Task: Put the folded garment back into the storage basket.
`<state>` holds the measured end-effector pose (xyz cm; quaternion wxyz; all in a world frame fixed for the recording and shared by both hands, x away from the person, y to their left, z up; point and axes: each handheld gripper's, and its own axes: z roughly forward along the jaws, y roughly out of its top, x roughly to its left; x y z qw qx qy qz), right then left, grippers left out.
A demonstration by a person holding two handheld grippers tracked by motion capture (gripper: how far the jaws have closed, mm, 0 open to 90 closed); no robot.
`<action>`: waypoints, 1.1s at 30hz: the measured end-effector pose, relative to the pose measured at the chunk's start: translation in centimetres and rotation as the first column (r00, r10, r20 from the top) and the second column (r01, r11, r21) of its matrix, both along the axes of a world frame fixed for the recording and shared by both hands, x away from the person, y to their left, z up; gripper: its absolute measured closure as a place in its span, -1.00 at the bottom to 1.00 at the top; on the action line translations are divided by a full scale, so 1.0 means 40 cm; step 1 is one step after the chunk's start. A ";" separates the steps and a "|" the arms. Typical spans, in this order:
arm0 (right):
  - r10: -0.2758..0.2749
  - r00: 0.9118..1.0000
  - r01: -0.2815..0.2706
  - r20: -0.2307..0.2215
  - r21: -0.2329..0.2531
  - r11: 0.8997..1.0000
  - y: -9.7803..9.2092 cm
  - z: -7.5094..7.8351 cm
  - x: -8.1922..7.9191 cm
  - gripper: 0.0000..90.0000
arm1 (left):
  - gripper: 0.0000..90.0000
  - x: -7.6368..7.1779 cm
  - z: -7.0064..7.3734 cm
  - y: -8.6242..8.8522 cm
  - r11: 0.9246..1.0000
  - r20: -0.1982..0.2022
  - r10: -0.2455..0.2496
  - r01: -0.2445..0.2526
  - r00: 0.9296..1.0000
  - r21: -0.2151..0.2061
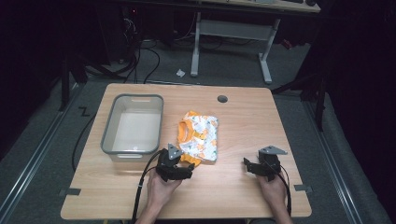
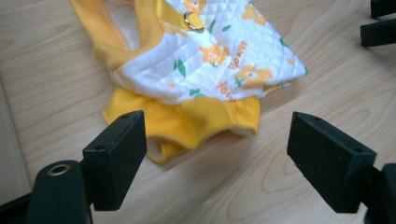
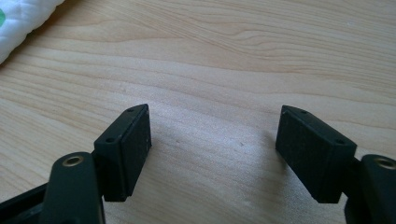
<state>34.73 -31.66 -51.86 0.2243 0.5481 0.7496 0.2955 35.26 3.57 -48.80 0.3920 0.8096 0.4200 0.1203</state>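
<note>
The left tongs [image 2: 215,154] are held wide open, with nothing gripped between the two black jaws. In the left gripper view they are pointed at the yellow hem of a small quilted garment [image 2: 201,70], which lies just ahead of the jaws without being touched by them. From the high view, the left tongs [image 1: 180,170] are seen at the near edge of the garment [image 1: 200,137], carried in the person's left hand [image 1: 159,189].

The right tongs [image 3: 212,149] are likewise spread wide and empty, and bare wood is seen between their jaws. A white quilted corner of the garment [image 3: 18,18] is caught at the upper left of the right gripper view. In the high view the right tongs [image 1: 254,167] are held low over the worktop [image 1: 243,121], well apart from the garment, in the right hand [image 1: 273,189].

The garment is laid folded near the middle of the worktop; it is white with orange bear prints, green leaves and yellow trim, and a small metal snap [image 2: 194,22] is visible on it. Just to its left a clear plastic bin [image 1: 133,127] is stood on the worktop. A round cable hole [image 1: 222,99] is set in the worktop beyond the garment.
</note>
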 end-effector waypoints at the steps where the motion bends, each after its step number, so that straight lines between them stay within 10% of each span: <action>1: -0.002 1.000 0.002 -0.002 0.001 1.000 0.001 0.000 0.000 -0.40 | -0.56 0.013 0.002 -0.006 1.000 -0.011 0.005 -0.005 1.000 0.006; 33: 0.003 1.000 -0.003 -0.002 0.000 1.000 0.001 0.000 -0.001 -0.40 | -0.67 0.188 0.002 -0.068 0.994 -0.081 0.112 -0.111 0.990 0.023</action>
